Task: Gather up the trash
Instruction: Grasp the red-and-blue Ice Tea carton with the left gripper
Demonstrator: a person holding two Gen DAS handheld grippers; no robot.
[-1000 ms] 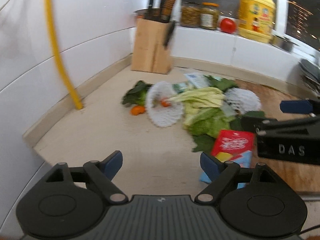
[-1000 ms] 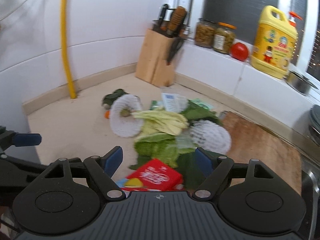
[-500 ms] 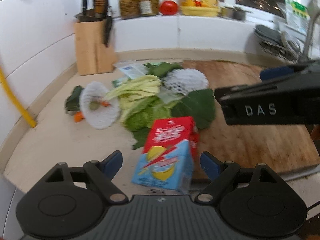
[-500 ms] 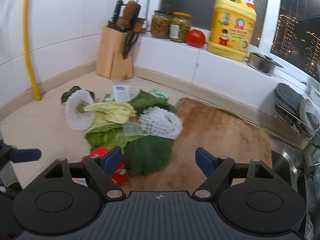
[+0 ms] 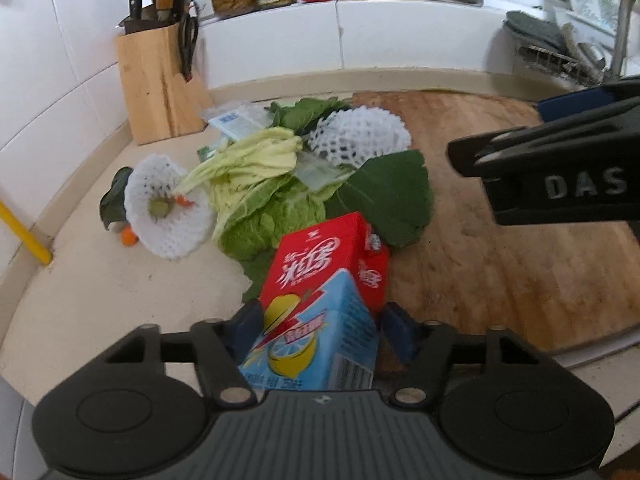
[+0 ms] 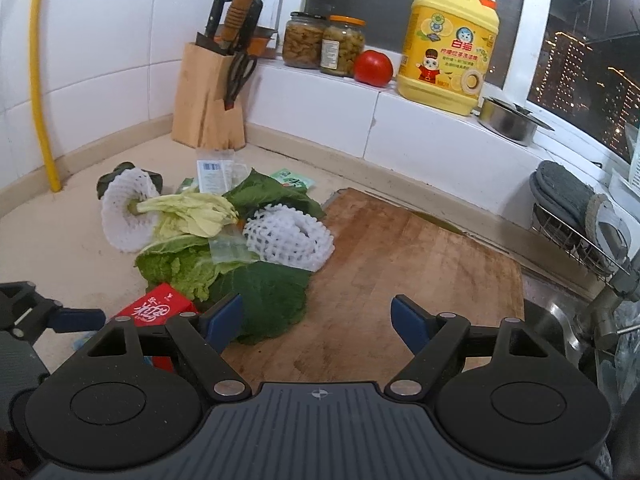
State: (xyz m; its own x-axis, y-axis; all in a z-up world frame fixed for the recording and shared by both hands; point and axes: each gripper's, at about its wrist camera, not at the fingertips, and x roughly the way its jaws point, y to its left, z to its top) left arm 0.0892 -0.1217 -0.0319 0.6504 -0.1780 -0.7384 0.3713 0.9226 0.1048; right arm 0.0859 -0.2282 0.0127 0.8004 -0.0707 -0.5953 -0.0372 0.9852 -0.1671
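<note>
A red and blue drink carton lies on the counter at the near edge of a trash pile. My left gripper has its two blue pads pressed against the carton's sides. The pile holds cabbage leaves, a dark green leaf, two white foam nets and plastic wrappers. My right gripper is open and empty above the wooden cutting board; the carton's red end shows at its left.
A knife block stands in the back corner. Jars, a tomato and a yellow detergent jug sit on the sill. A dish rack and sink lie at the right. A yellow pipe runs down the left wall.
My left gripper swung right from the bare counter onto the carton and its jaws closed on it. My right gripper swung right over the cutting board and stayed open.
</note>
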